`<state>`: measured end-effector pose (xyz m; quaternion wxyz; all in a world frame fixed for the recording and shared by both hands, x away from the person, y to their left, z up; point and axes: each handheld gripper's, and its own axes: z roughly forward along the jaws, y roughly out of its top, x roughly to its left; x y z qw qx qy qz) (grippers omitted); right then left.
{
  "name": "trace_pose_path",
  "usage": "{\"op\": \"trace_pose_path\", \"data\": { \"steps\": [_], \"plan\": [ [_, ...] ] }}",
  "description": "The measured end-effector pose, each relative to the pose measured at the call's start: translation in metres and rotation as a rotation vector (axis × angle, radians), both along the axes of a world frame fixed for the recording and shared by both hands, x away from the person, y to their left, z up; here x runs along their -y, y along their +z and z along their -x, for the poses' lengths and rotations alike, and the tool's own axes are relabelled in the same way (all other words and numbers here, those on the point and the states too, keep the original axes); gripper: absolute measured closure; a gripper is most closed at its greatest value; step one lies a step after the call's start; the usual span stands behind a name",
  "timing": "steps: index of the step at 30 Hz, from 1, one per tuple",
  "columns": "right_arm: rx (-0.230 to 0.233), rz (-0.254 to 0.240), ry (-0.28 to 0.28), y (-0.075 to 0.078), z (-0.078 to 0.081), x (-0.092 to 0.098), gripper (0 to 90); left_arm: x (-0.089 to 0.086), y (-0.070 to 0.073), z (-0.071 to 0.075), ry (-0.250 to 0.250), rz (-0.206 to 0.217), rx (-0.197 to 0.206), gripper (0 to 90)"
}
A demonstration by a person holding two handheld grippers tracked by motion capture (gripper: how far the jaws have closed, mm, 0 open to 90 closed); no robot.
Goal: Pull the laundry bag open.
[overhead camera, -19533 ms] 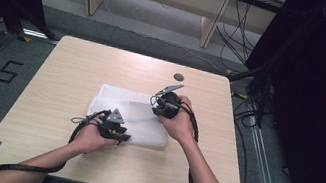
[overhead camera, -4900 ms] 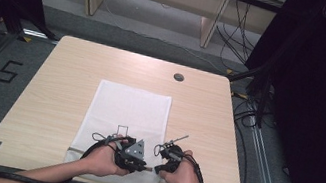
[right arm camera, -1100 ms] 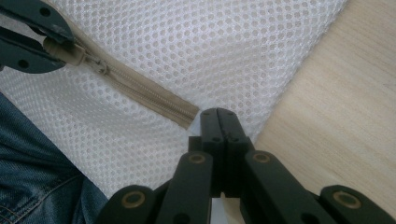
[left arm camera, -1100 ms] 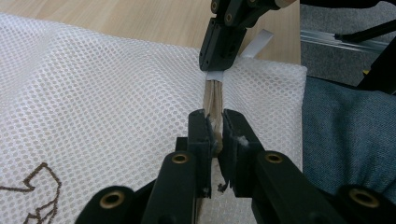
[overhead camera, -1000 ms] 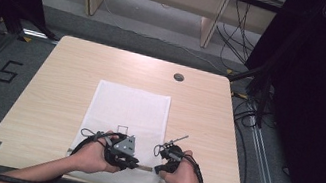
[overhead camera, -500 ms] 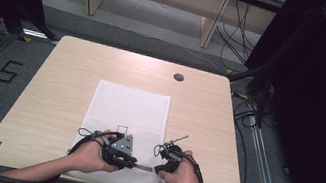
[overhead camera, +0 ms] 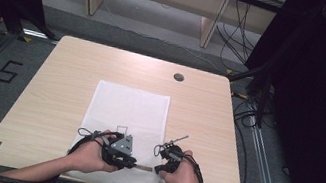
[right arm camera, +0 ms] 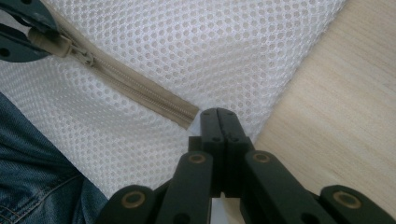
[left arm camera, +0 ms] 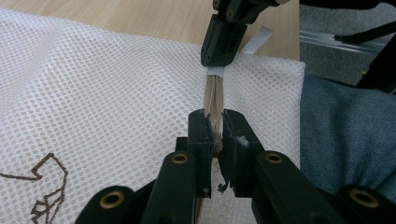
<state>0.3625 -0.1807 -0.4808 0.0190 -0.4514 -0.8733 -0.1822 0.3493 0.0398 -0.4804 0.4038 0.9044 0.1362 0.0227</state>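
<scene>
A white mesh bag (overhead camera: 130,108) lies flat on the wooden table (overhead camera: 65,84), with its beige zipper (left arm camera: 214,95) running along the near edge. My left gripper (left arm camera: 215,123) is shut on the zipper pull (right arm camera: 49,42). In the high view, the left gripper (overhead camera: 134,165) faces the right gripper (overhead camera: 155,168) across a short stretch of zipper. My right gripper (right arm camera: 218,114) is shut, pinching the bag's mesh (right arm camera: 187,51) just past the zipper's end. In the left gripper view, the right gripper (left arm camera: 224,46) clamps a white tab at that end.
A brown outline logo (left arm camera: 42,186) is stitched on the bag. A round cable hole (overhead camera: 178,77) sits at the table's far side. The person's blue jeans (left arm camera: 345,140) are just off the near edge. Dark curtains stand at the right.
Since the oldest frame the bag has gone from rumpled mid-table to flat, and both hands have come to its near edge. Over the last second nothing has moved.
</scene>
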Motion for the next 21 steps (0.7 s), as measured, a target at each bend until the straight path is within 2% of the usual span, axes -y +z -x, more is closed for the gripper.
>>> {"op": "trace_pose_path", "data": {
  "steps": [3,4,6,21],
  "plan": [
    [0.018,0.006,0.021,-0.0009,-0.0013,0.0009,90.0,-0.0007,-0.0002,0.0004,-0.004,-0.008,0.007,81.8],
    [0.016,0.003,0.02,-0.0007,-0.0012,0.001,90.0,-0.0012,-0.0006,0.0004,0.0,0.003,0.001,81.8],
    [-0.003,0.0,-0.003,0.0001,0.0001,-0.0002,90.0,-0.0017,-0.0003,0.0004,-0.002,-0.007,0.007,81.8],
    [0.007,0.003,0.01,-0.0001,-0.0006,0.0006,90.0,-0.0023,-0.0003,0.0012,0.0,0.001,-0.002,81.9]
  ]
}}
